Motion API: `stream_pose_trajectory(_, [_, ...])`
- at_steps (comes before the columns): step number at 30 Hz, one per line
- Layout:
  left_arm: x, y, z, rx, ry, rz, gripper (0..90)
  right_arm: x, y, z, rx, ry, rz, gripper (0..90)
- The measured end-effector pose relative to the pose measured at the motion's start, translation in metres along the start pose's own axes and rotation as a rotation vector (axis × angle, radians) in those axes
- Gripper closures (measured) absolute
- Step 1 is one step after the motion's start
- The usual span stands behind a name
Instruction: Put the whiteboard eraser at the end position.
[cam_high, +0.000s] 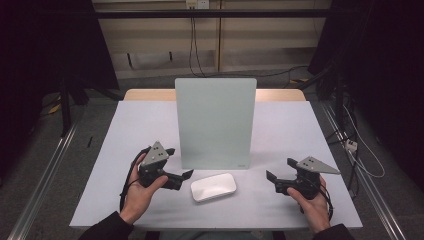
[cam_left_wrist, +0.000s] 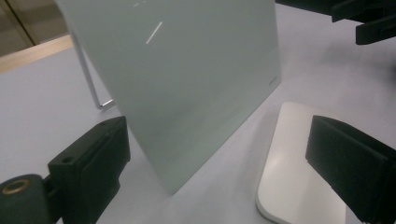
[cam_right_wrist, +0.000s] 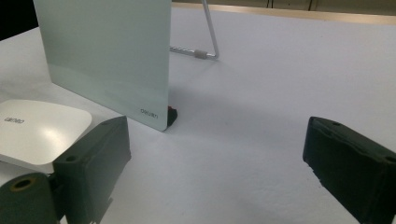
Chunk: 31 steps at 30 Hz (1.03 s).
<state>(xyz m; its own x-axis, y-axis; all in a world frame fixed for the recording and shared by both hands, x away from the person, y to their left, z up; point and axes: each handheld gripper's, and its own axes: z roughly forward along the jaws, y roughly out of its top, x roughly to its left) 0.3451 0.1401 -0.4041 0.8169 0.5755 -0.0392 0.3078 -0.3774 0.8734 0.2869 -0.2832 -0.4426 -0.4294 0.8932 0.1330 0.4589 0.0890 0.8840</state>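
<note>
We hold both tongs, left (cam_high: 186, 174) and right (cam_high: 270, 176), wide open and empty beside the flat white rounded-square pad (cam_high: 213, 186) lying on the table (cam_high: 285, 125), ready, we judge, to close in on it

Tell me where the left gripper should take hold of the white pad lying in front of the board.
Probably its two long edges near the middle, coming straight down. The white pad lies flat on the table, low and rounded, so a side approach offers little to pinch. The left gripper is open beside its left end; the upright board stands close behind.
</note>
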Motion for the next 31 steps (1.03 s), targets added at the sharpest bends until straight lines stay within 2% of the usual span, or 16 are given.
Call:
stream_pose_trajectory(3, [0.002, -0.006, -0.01, -0.021, 0.031, -0.009, 6.5, -0.001, 0.0, -0.001, -0.001, -0.002, 0.0, 7.5])
stream_pose_trajectory(6, [0.005, -0.01, -0.018, -0.03, 0.057, -0.039, 6.4, 0.0, 0.0, -0.001, 0.0, -0.003, -0.003, 7.5])
stream_pose_trajectory(12, [0.009, -0.023, -0.028, -0.022, 0.075, -0.054, 6.4, -0.001, 0.0, -0.001, 0.0, -0.004, -0.001, 7.5])
stream_pose_trajectory(17, [0.013, -0.032, -0.036, -0.03, 0.093, -0.087, 6.4, 0.0, 0.0, -0.001, 0.0, -0.006, -0.002, 7.5])
stream_pose_trajectory(23, [0.018, -0.038, -0.042, -0.068, 0.121, -0.119, 6.3, 0.0, -0.001, -0.002, -0.001, -0.01, -0.004, 7.6])
stream_pose_trajectory(25, [0.018, -0.038, -0.044, -0.079, 0.118, -0.13, 6.0, -0.001, -0.001, -0.002, -0.001, -0.012, -0.003, 7.6])
stream_pose_trajectory(27, [0.015, -0.038, -0.044, -0.086, 0.159, -0.134, 6.0, -0.001, -0.001, -0.002, 0.002, -0.014, -0.001, 7.6])
stream_pose_trajectory(28, [0.016, -0.038, -0.044, -0.084, 0.143, -0.144, 6.0, -0.001, -0.001, -0.002, 0.001, -0.014, -0.002, 7.6])
stream_pose_trajectory(29, [0.015, -0.038, -0.045, -0.093, 0.144, -0.155, 6.0, -0.001, -0.001, -0.001, 0.0, -0.014, -0.003, 7.6])
stream_pose_trajectory(30, [0.014, -0.038, -0.046, -0.09, 0.162, -0.137, 6.0, -0.001, -0.001, -0.002, 0.002, -0.015, -0.004, 7.6])
stream_pose_trajectory(31, [0.014, -0.038, -0.046, -0.093, 0.161, -0.128, 6.0, -0.001, -0.001, -0.002, 0.001, -0.013, -0.008, 7.6])
